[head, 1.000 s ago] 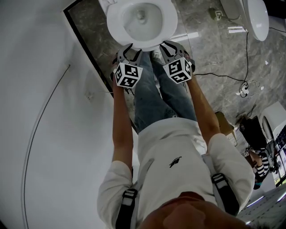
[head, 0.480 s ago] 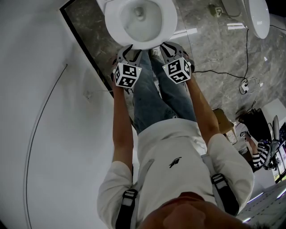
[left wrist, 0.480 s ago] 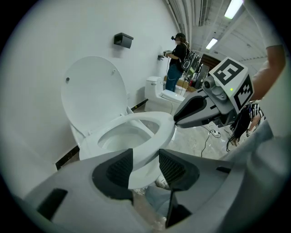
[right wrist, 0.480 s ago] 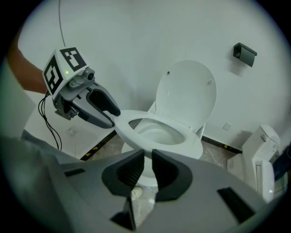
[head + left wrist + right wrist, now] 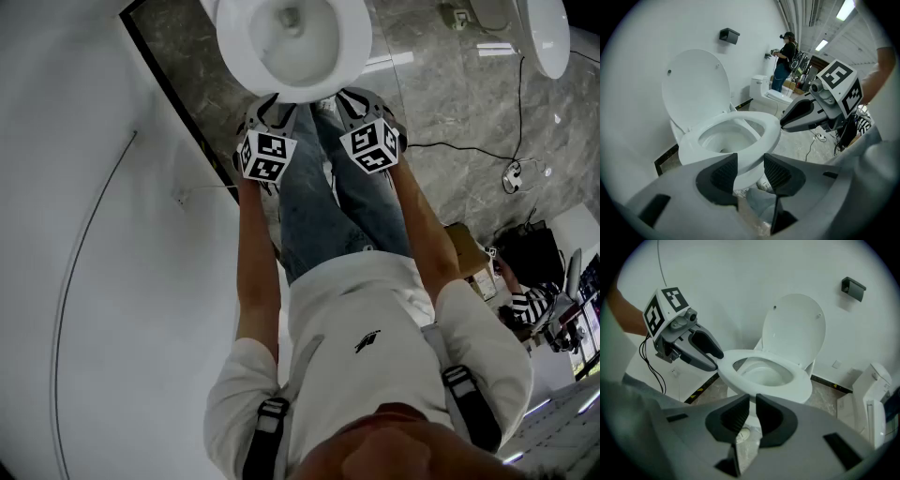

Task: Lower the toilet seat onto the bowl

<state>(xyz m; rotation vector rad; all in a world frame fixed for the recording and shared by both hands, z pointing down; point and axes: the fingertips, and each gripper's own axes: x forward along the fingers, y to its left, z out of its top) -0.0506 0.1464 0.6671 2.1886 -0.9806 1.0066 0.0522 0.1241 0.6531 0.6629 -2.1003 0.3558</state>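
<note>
Floor (image 5: 450, 84): grey veined marble tiles
Wall (image 5: 94, 281): plain white, thin cable (image 5: 84, 253) curving down it
Skirting (image 5: 171, 89): black strip at the wall's foot
Floor cable (image 5: 469, 155): black, trailing to the right
Second toilet (image 5: 547, 33): white, well apart, top right
Wall box (image 5: 729, 35): black, mounted high
Cardboard box (image 5: 466, 246): brown, near a seated person (image 5: 530, 302) in striped sleeves
Standing person (image 5: 783, 61): far off, facing the wall
Ceiling lights (image 5: 845, 9): long strips, lit

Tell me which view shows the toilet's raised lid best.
The right gripper view: the lid stands upright there, whole and nearly face-on. The left gripper view also shows it whole, but turned somewhat aside. The head view looks down on the seat and bowl, and its top edge cuts the lid off.
</note>
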